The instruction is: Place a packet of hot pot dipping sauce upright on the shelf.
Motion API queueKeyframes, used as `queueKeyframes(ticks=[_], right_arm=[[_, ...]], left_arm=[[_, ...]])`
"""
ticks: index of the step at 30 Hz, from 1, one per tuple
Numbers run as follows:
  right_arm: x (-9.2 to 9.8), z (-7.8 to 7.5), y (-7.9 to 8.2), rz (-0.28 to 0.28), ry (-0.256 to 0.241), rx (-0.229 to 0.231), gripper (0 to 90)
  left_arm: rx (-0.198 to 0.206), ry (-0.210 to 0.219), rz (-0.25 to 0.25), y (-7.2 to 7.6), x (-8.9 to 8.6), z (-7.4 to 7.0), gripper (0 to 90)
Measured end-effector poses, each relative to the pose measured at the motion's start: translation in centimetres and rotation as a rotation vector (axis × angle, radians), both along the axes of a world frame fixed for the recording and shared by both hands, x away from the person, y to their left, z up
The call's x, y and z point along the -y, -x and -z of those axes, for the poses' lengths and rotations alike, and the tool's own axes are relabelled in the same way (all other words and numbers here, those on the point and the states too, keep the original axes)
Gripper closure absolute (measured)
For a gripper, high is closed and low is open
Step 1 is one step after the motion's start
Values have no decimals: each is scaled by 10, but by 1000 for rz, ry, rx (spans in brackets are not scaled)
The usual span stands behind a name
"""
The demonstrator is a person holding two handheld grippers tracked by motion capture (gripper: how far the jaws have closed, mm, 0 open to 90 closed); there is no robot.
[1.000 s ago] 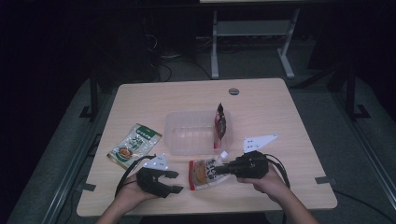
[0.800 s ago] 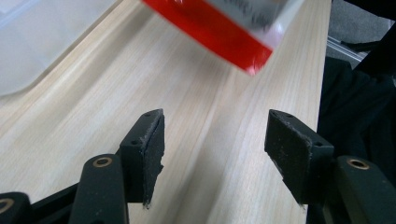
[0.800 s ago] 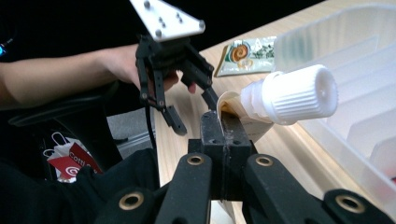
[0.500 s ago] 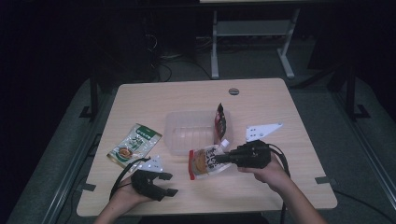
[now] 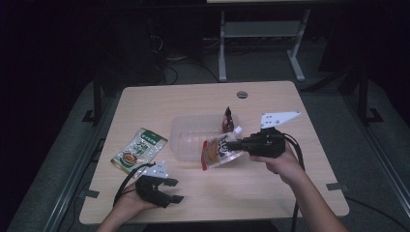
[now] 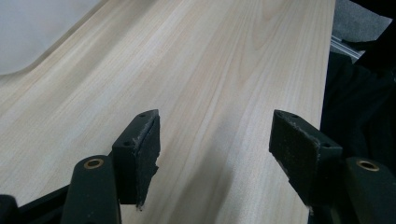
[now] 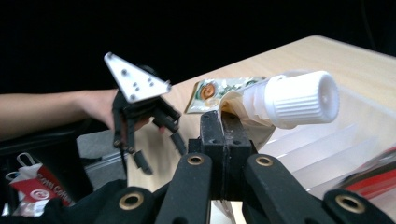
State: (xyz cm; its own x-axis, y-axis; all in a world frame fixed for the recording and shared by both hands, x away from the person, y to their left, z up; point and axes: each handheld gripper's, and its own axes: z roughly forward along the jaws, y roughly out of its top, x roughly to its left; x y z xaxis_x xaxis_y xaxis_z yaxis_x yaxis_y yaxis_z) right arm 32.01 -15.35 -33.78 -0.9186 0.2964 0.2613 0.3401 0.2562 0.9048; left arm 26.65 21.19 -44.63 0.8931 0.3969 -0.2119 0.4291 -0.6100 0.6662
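The fingers (image 7: 232, 140) of the right gripper (image 5: 231, 145) are pressed together on the edge of a spouted pouch (image 5: 218, 151), pinching it just below its white screw cap (image 7: 299, 99). In the high view the pouch hangs clear of the surface (image 5: 193, 99), tilted, its printed face turned toward 9 o'clock and its lower corner over the near rim of a clear plastic tub (image 5: 191, 130). The tub sits near the middle of the surface, and a small dark red sachet (image 5: 227, 121) stands upright against its wall at the 3 o'clock side. The right hand (image 5: 280, 162) grips the tool from 4 o'clock, with the grey three-cornered plate (image 5: 278, 118) above it and a cable trailing back along the forearm.

The fingers (image 6: 140, 149) of the left gripper (image 5: 170, 191) are spread wide with nothing between them; the left gripper view looks along bare pale wood grain to the surface's edge. This gripper rests low at about 7 o'clock of the tub, well apart from the pouch, held in the left hand (image 5: 128, 203) near the front edge. A green flat packet (image 5: 139, 150) lies on the surface at 9 o'clock of the tub, just beyond the left gripper. In the right gripper view the left gripper (image 7: 154, 140) shows farther off, fingers pointing down.
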Motion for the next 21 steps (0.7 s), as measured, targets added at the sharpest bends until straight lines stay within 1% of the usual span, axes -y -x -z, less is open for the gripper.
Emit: queueKeyframes(ticks=[2, 3, 5, 6, 7, 9, 14, 17, 19, 21], right_arm=[[2, -4, -6, 9, -9, 3, 900], [2, -4, -6, 9, -9, 3, 900], [4, -9, -14, 25, -17, 7, 900], [5, -11, -17, 30, -19, 8, 900], [5, -11, -17, 30, -19, 8, 900], [6, -14, -26, 38, -23, 14, 900], [7, -14, -41, 59, -30, 15, 900], [7, -13, -49, 70, -37, 9, 900], [6, -13, -51, 73, -42, 4, 900], [5, -13, -57, 72, -39, 8, 900]], left_arm=[[-2, 2, 0, 0, 0, 0, 334], [-2, 2, 0, 0, 0, 0, 335], [-6, 6, -3, 1, 1, 1, 336], [-3, -3, 5, 0, 0, 1, 336], [-3, -3, 5, 0, 0, 1, 336], [1, -10, 11, 0, 0, 1, 337], [11, -22, 25, -1, 1, 1, 337], [1, -14, 19, -1, 2, 2, 337], [2, -13, 19, -1, 2, 2, 336], [4, -16, 24, -1, 2, 3, 336]])
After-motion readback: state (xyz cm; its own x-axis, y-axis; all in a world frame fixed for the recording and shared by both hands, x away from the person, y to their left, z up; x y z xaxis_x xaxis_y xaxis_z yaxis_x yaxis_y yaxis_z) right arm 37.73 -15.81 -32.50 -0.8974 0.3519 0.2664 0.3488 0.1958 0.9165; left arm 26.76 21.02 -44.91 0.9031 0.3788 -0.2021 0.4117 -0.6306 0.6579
